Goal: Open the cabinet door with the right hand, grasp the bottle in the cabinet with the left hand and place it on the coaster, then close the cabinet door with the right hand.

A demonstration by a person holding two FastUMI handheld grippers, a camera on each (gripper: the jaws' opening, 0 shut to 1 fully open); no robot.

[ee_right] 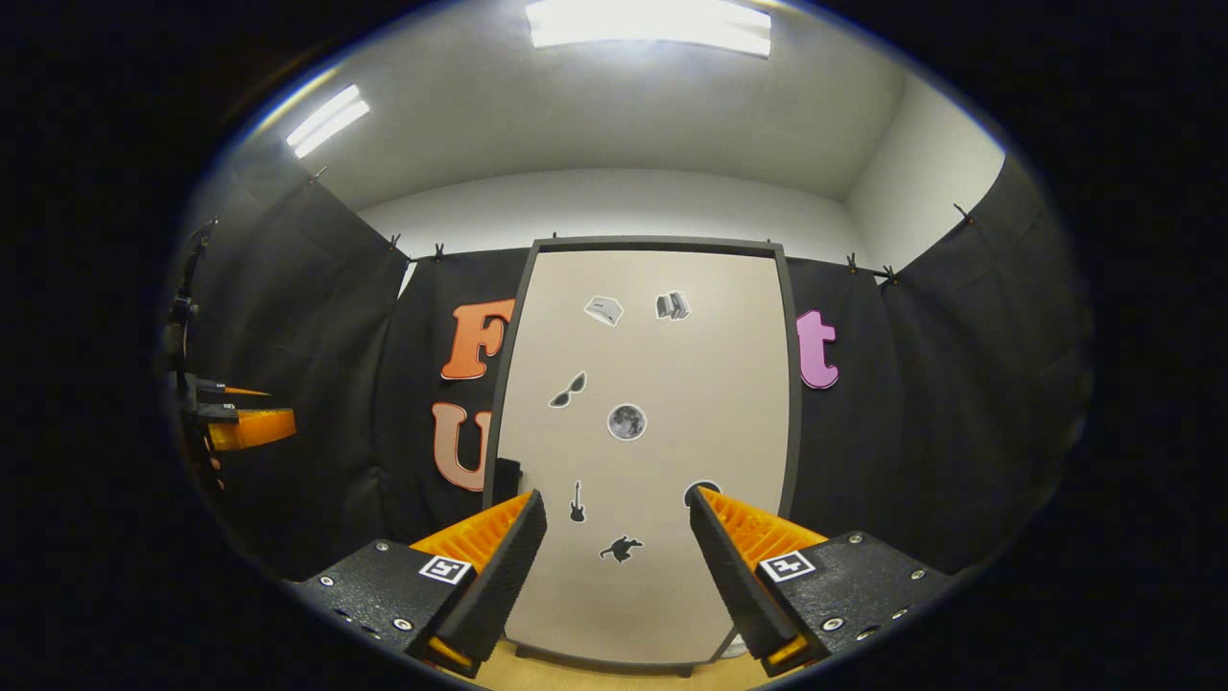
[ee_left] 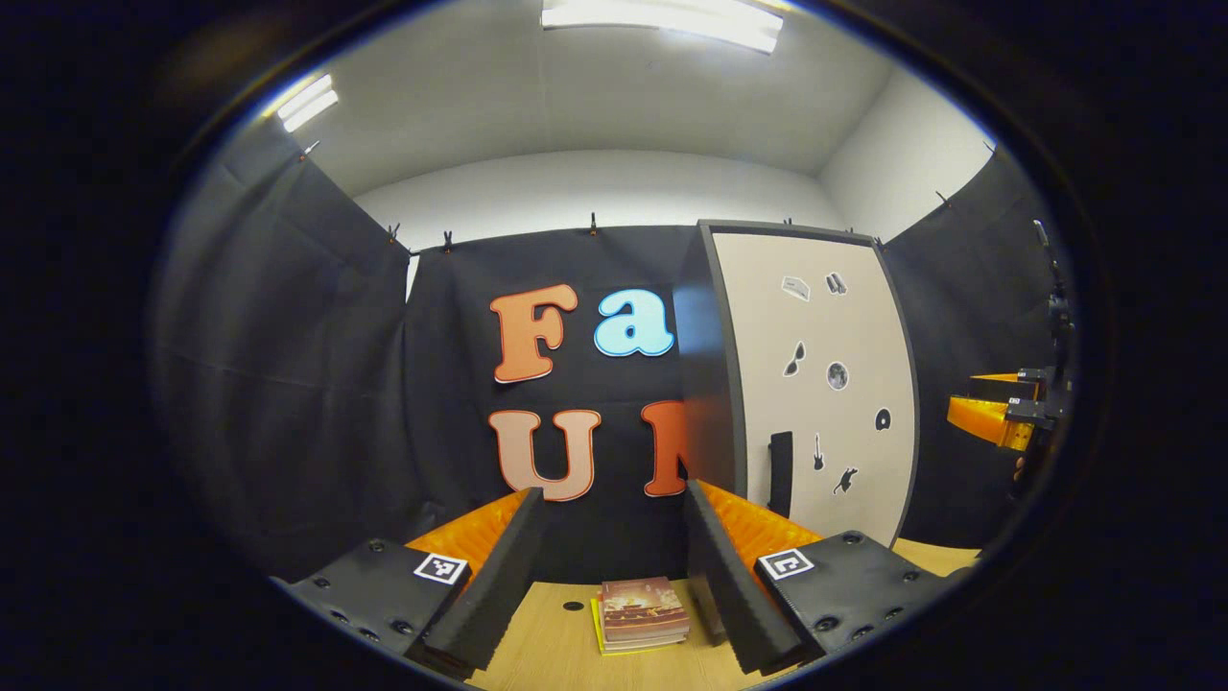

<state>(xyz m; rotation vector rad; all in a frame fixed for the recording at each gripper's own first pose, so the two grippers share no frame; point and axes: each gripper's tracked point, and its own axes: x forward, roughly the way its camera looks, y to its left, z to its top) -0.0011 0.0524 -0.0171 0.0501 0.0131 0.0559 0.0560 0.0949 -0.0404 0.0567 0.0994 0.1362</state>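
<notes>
Black cloth walls close the booth on three sides, white ceiling above with lit strip lights. Wooden table (ee_left: pixel 566 633) at the bottom of the left gripper view, a small stack of books (ee_left: pixel 641 614) lying on it between the fingers. Cabinet (ee_right: pixel 648 432) stands upright against the back cloth, door shut, pale front with small dark stickers; dark handle (ee_left: pixel 781 472) low on its left edge. Left gripper (ee_left: pixel 614 566): jaws wide apart, nothing held, aimed left of the cabinet and over the books. Right gripper (ee_right: pixel 616 566): jaws wide apart, empty, facing the door square on, near it but not touching. Bottle cannot be seen behind the shut door. Each gripper appears at the edge of the other's view.
</notes>
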